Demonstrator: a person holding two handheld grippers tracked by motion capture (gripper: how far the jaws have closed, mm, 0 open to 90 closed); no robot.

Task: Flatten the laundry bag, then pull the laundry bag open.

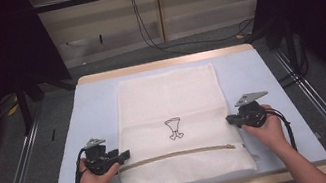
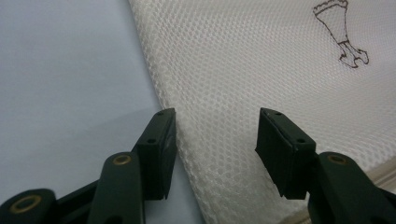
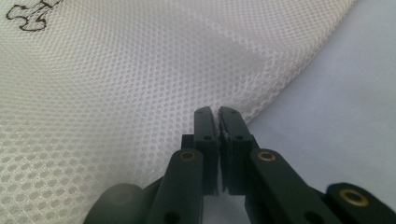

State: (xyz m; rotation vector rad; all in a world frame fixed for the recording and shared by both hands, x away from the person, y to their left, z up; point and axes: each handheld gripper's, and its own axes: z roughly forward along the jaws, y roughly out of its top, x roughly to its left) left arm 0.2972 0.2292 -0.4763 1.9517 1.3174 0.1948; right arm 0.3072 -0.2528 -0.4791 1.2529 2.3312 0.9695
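A white mesh laundry bag (image 1: 177, 124) lies flat in the middle of the high view on a pale blue surface (image 1: 93, 109), its zipper (image 1: 177, 155) running across near the lower edge and a small black line drawing (image 1: 173, 128) at its centre. At lower left of that view the left tool (image 1: 122, 155) sits at the bag's left edge; in the left gripper view its jaws stand apart (a clear gap between them), straddling the mesh edge without pressing it. At right, the right tool (image 1: 229, 120) meets the bag's right edge. In the right gripper view its jaws are drawn together at the mesh border; whether fabric is pinched between them I cannot tell.
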